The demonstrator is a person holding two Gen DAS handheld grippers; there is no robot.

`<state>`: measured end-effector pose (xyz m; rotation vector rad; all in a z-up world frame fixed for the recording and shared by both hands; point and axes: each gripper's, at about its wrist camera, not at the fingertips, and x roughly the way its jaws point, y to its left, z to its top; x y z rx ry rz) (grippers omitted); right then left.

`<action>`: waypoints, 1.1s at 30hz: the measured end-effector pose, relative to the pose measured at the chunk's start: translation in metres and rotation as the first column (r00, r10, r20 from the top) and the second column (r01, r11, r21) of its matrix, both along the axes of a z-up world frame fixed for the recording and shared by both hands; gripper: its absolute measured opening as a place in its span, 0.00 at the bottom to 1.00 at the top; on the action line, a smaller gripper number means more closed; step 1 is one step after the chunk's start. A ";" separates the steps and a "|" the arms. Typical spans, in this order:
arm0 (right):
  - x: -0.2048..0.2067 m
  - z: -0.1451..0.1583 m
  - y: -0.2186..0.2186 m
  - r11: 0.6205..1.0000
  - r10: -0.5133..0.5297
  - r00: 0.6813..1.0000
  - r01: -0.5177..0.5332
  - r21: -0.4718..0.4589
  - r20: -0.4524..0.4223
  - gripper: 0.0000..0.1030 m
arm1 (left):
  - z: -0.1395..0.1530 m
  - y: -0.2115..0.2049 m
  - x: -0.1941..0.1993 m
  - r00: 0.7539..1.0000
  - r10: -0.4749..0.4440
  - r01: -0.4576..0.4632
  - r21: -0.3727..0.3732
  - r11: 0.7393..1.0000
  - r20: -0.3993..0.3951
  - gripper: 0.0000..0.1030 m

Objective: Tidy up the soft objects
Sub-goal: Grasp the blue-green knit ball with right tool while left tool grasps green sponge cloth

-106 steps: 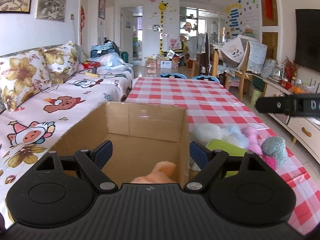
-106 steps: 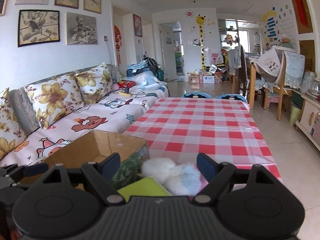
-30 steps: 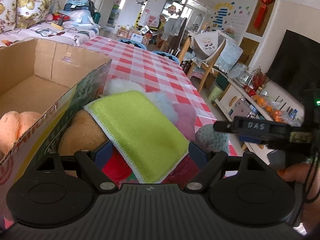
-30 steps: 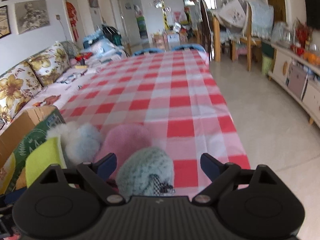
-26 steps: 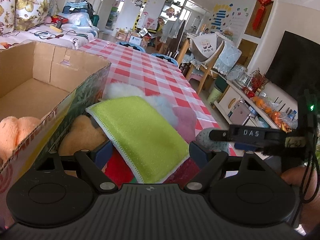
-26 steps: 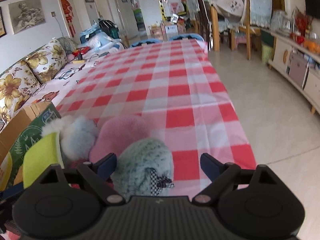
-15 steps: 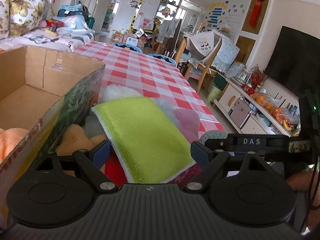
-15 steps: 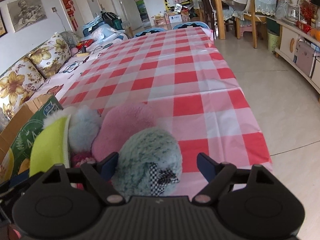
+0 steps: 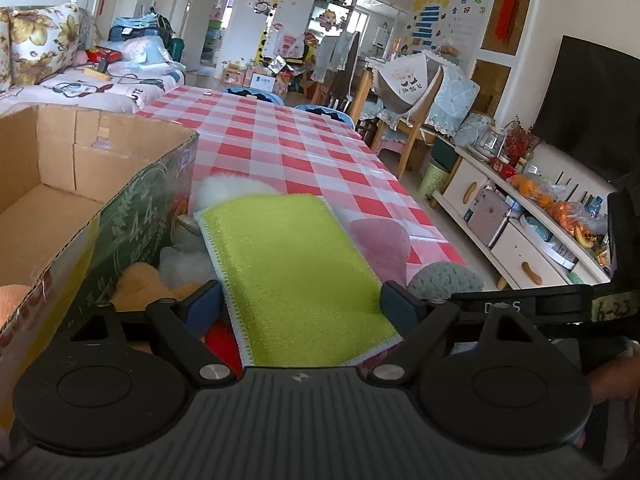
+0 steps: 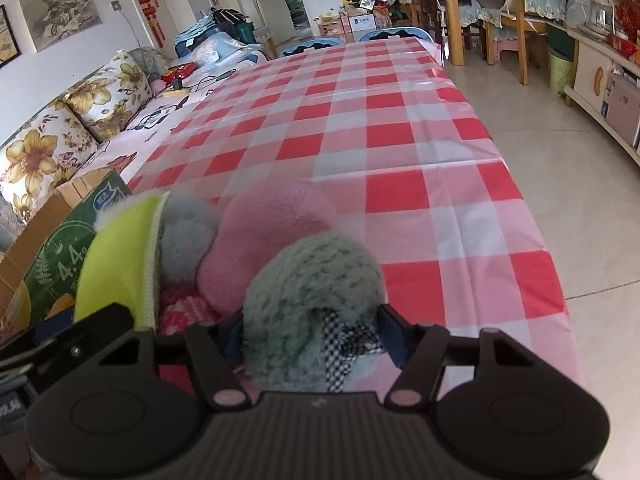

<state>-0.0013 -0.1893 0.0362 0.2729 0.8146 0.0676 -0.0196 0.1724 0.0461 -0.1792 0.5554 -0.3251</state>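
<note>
A pile of soft things lies on the checked table (image 10: 400, 136) beside a cardboard box (image 9: 80, 184). On top is a lime green cloth (image 9: 292, 268), which also shows in the right wrist view (image 10: 116, 256). My left gripper (image 9: 300, 304) is open, its fingers either side of the cloth's near end. My right gripper (image 10: 312, 336) has closed in on a grey-green fluffy toy (image 10: 312, 296) with a checked bow; its fingers press the toy's sides. A pink plush (image 10: 276, 224) and a pale blue one (image 10: 184, 240) lie behind. An orange plush (image 9: 12, 300) lies in the box.
A tan plush (image 9: 140, 284) and white fluff (image 9: 228, 188) lie under the cloth against the box wall. A floral sofa (image 10: 60, 136) runs along the left. The table's right edge drops to the tiled floor (image 10: 580, 168). A TV cabinet (image 9: 520, 232) stands on the right.
My right gripper has moved down onto the grey-green toy and its fingers have narrowed against it. My left gripper has edged forward over the green cloth and stays open.
</note>
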 end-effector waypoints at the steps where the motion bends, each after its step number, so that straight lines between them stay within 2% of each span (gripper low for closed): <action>1: 0.000 0.000 0.000 1.000 0.001 1.000 -0.001 -0.002 0.001 0.60 | 0.000 -0.001 0.000 1.000 0.000 0.000 0.004 1.000 0.002 0.95; 8: -0.003 0.007 -0.001 1.000 -0.009 1.000 0.010 -0.020 0.025 0.58 | 0.002 0.005 -0.002 1.000 0.009 -0.009 0.001 1.000 0.016 0.70; 15: -0.007 0.019 -0.001 1.000 -0.014 0.998 0.015 -0.015 0.057 0.57 | 0.007 0.004 -0.005 0.999 0.007 -0.008 0.011 1.000 0.046 0.51; 16: -0.007 0.020 0.000 1.000 -0.015 0.998 0.016 -0.011 0.062 0.57 | 0.007 0.004 -0.005 0.999 0.007 -0.007 0.009 1.000 0.049 0.46; 17: -0.009 0.022 0.000 1.000 -0.014 0.997 0.015 -0.005 0.070 0.57 | 0.008 0.005 -0.006 0.998 0.009 -0.009 0.005 1.000 0.056 0.38; 27: -0.011 0.036 0.007 0.990 0.017 0.993 -0.032 0.134 0.114 0.57 | 0.006 0.007 -0.002 0.999 -0.033 0.034 -0.031 0.999 0.041 0.41; 33: -0.003 0.032 0.015 0.990 0.031 0.994 -0.045 0.133 0.105 0.57 | -0.002 0.016 0.004 0.997 -0.081 0.080 -0.121 0.989 -0.002 0.50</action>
